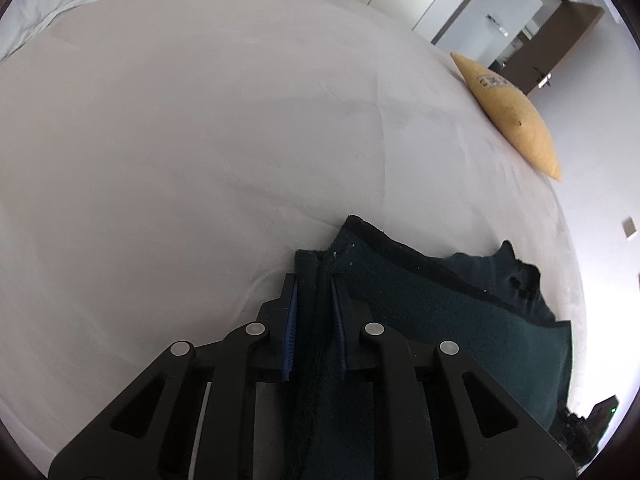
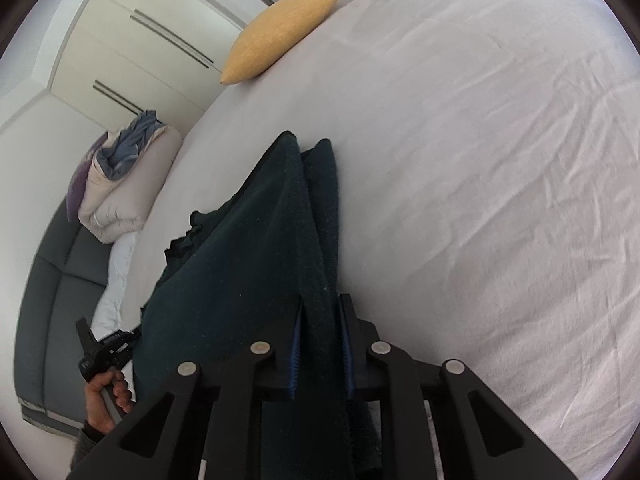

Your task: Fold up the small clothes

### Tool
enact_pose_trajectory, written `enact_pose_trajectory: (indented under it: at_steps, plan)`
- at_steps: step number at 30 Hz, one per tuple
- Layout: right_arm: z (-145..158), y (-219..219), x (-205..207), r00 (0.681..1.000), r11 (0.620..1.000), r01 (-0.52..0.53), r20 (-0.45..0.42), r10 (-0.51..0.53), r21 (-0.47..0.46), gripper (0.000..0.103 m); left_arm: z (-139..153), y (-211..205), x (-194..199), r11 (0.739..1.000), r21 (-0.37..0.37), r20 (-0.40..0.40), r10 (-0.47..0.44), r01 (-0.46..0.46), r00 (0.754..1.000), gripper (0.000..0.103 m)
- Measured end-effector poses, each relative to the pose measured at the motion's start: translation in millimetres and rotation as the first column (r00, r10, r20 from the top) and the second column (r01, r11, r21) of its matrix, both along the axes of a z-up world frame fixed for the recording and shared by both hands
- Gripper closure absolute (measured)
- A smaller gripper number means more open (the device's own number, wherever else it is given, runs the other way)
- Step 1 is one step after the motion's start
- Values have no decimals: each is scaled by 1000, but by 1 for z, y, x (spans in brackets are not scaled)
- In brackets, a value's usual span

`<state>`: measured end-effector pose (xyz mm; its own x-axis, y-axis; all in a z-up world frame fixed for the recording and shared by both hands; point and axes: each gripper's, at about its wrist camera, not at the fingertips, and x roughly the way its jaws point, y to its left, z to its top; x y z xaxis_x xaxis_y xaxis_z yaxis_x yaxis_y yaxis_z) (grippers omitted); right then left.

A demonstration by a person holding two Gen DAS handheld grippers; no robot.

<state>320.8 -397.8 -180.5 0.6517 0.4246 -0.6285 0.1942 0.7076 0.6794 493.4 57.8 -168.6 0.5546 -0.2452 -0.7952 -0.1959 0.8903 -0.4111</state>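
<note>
A dark green fleecy cloth (image 1: pixel 420 304) is held up over the white bed sheet (image 1: pixel 200 140). My left gripper (image 1: pixel 314 280) is shut on one edge of it, the fabric bunched between the blue pads. My right gripper (image 2: pixel 322 304) is shut on another edge of the same cloth (image 2: pixel 256 248), which hangs stretched between the two grippers. In the right wrist view the left gripper's handle (image 2: pixel 106 354) shows at the lower left, held by a hand, partly hidden by the cloth.
A yellow cushion (image 1: pixel 516 120) lies at the bed's edge, also in the right wrist view (image 2: pixel 280 32). A rolled duvet (image 2: pixel 128 184) lies on a grey sofa (image 2: pixel 60 280). White wardrobe doors (image 2: pixel 132 40) and a brown door (image 1: pixel 560 48) stand beyond.
</note>
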Motion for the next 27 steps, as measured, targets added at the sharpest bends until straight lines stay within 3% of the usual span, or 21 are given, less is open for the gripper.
enact_pose_trajectory:
  at_steps: [1, 3, 5, 9, 12, 17, 22, 25, 27]
  plan:
    - [0, 0, -1, 1000, 1000, 1, 0, -1, 2, 86, 0, 2, -2, 1000, -26, 7, 0, 0, 1000, 86]
    - [6, 3, -7, 1000, 1000, -4, -6, 4, -4, 75, 1, 9, -7, 996, -89, 14, -13, 14, 1000, 86]
    - [14, 7, -15, 1000, 999, -16, 4, 16, -31, 68, 8, 13, -16, 994, -104, 20, -15, 17, 1000, 85]
    - [21, 13, -31, 999, 997, -41, 17, 42, -61, 66, 24, 27, -51, 982, -188, 52, -17, 27, 999, 85]
    - [17, 11, -36, 999, 998, -34, 6, 34, -59, 78, 28, 22, -80, 975, -208, 60, -73, 84, 996, 85]
    - [19, 4, -48, 1000, 999, 4, 2, -4, -38, 81, 17, 4, -121, 973, -167, 35, -153, 157, 988, 85]
    - [19, 5, -55, 1000, 999, 4, -11, -5, -52, 96, -2, -1, -130, 974, -172, 19, -146, 147, 989, 85]
    - [16, 4, -56, 1000, 1000, -4, -28, 4, -25, 97, -5, -1, -130, 981, -124, 7, -147, 147, 989, 97]
    - [13, 2, -59, 999, 1000, -13, -40, 12, -13, 97, -11, -2, -126, 980, -142, 0, -142, 140, 990, 101]
